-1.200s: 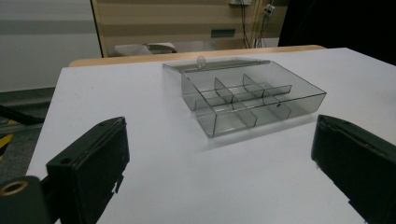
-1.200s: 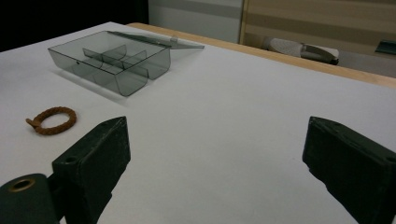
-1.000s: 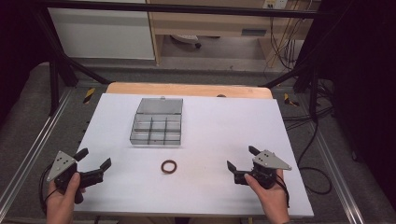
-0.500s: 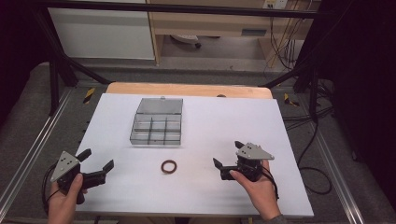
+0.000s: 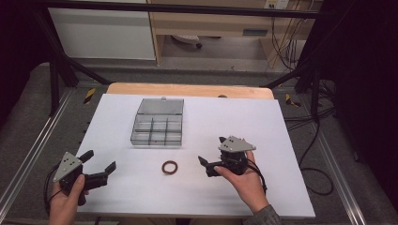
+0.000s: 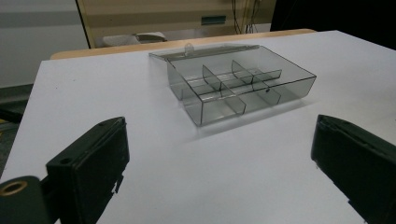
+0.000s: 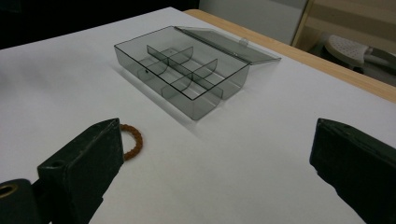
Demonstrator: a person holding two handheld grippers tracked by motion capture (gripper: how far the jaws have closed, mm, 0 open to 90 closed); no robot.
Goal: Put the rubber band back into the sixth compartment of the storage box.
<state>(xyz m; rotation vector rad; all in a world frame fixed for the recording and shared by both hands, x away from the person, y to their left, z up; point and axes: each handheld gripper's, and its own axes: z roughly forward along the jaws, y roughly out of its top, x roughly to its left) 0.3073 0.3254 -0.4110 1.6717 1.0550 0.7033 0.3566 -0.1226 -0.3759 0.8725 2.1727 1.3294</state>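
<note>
- The right gripper [image 5: 206,166] has its two black jaws spread wide, empty, beside one small brown beaded ring [image 5: 170,167] lying flat on the white table [image 5: 291,187].
- The left gripper [image 5: 99,165] is likewise released, well apart from the ring.
- One clear grey plastic compartment box [image 5: 156,128] stands open beyond, apparently six compartments.

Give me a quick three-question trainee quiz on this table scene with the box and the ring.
1. True or false: the clear grey plastic compartment box has its lid open.
2. Which gripper is nearer the small brown beaded ring: A left gripper, B right gripper?
3. Fill in: the ring lies on the white ____, outside the box.

Key:
1. True; the lid lies flat behind it.
2. B.
3. Table; both grippers are open and hold nothing.
</note>
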